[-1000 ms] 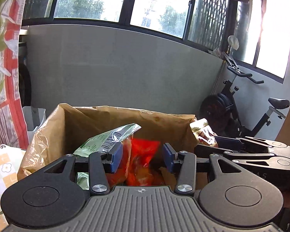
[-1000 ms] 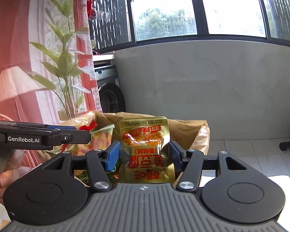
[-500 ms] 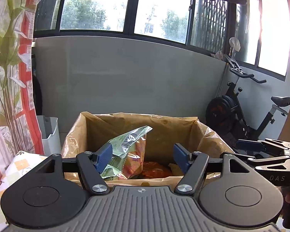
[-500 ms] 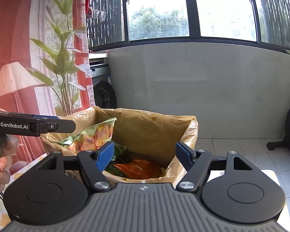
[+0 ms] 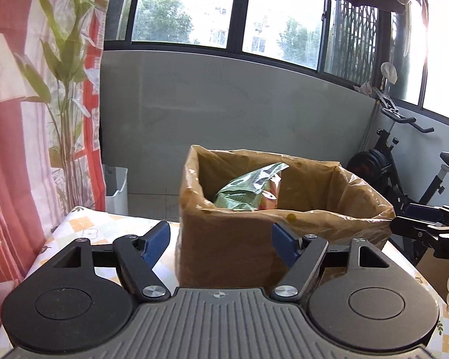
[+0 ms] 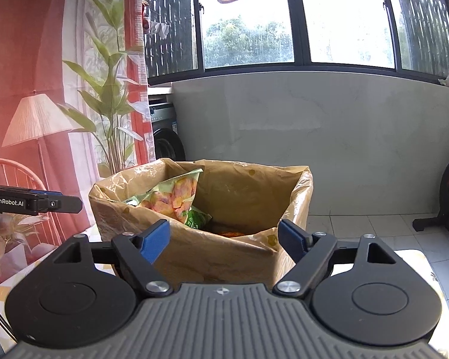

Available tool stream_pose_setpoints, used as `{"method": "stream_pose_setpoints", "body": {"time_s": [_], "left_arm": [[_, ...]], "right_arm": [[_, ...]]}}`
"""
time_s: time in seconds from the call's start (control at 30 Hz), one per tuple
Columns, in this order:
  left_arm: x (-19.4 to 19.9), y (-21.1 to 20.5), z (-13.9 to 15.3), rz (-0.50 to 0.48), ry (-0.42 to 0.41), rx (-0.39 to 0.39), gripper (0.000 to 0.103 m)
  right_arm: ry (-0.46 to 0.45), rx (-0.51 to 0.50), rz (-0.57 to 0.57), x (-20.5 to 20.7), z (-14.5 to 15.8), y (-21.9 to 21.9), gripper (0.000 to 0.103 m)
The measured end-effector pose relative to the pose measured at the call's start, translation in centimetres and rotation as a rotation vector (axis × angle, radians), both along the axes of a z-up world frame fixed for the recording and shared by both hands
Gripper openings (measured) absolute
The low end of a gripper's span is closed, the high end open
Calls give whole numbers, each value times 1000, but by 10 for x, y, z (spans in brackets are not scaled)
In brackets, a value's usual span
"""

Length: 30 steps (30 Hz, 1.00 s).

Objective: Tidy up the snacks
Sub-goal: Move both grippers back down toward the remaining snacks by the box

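A cardboard box [image 5: 230, 248] lined with a brown plastic bag stands on the table; it also shows in the right wrist view [image 6: 212, 257]. A green snack packet [image 5: 248, 188] leans inside it, and the same green and pink packet [image 6: 176, 197] shows from the right, with an orange packet [image 6: 229, 234] lower down. My left gripper [image 5: 221, 243] is open and empty, in front of the box. My right gripper [image 6: 224, 239] is open and empty, in front of the box. Each gripper shows at the edge of the other's view.
The table has a floral checked cloth [image 5: 104, 227]. A white bin [image 5: 116, 188] stands on the floor at the left, an exercise bike [image 5: 404, 161] at the right. A curtain with a plant print [image 6: 74, 113] hangs at the left, with a washing machine [image 6: 164, 140] behind it.
My right gripper let go of the gold snack packet over the box and opened. My left gripper opened wider. Both grippers drew back from the box, which now stands farther off.
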State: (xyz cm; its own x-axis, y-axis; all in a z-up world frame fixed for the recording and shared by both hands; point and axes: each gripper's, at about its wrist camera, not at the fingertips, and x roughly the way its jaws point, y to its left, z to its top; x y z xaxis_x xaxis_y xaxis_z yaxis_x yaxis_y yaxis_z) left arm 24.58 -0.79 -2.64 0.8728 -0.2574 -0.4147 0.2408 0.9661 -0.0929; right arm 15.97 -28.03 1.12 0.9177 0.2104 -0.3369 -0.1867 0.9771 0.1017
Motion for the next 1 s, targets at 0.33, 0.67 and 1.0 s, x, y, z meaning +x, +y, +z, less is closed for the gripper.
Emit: {"method": "stream_pose_setpoints", "body": {"time_s": [0.33, 0.67, 1.0], "left_arm": [[-47, 43, -38, 95, 42, 23, 78], [-55, 68, -73, 212, 163, -34, 77], [-52, 62, -95, 211, 224, -29, 77]], "right_arm": [[15, 30, 29, -21, -31, 10, 85], [124, -47, 12, -29, -91, 12, 85], [309, -54, -113, -17, -147, -6, 57]]}}
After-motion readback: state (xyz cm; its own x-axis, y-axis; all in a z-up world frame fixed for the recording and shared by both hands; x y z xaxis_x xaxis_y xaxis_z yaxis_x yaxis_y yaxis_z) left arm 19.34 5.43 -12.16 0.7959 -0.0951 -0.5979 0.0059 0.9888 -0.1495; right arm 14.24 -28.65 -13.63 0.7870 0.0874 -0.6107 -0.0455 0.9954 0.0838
